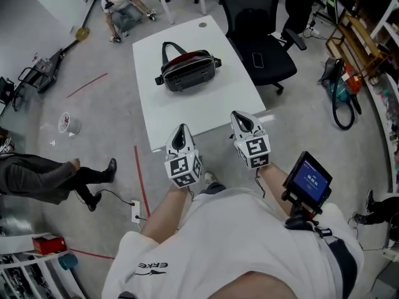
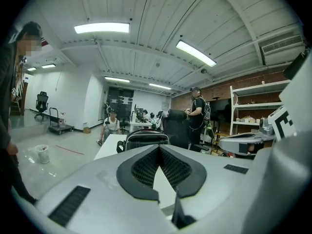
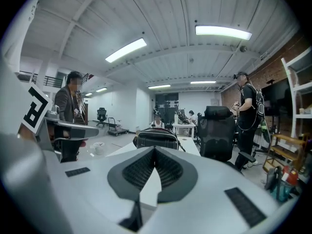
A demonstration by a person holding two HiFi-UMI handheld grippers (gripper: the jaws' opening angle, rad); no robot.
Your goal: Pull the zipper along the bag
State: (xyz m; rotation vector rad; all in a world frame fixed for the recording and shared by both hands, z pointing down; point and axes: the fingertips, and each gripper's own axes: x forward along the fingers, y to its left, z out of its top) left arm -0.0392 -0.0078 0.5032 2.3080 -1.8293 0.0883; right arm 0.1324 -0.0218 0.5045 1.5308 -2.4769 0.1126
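Observation:
A black bag [image 1: 187,71] with two handles and a red-lined top lies in the middle of a white table [image 1: 209,108]. Both grippers hover at the table's near edge, well short of the bag. My left gripper [image 1: 181,131] and my right gripper [image 1: 240,118] point toward it, each with its jaws together and nothing between them. In the left gripper view the bag [image 2: 145,138] shows just beyond the closed tips of the left gripper [image 2: 158,147]. The right gripper view has the bag [image 3: 156,136] straight ahead of the right gripper [image 3: 155,149].
A black office chair [image 1: 259,39] stands at the table's right side. One person sits on the floor beyond the table [image 1: 120,5] and another is at the left [image 1: 43,176]. A small bucket [image 1: 69,123] and red tape lines mark the floor. Shelving lines the right wall.

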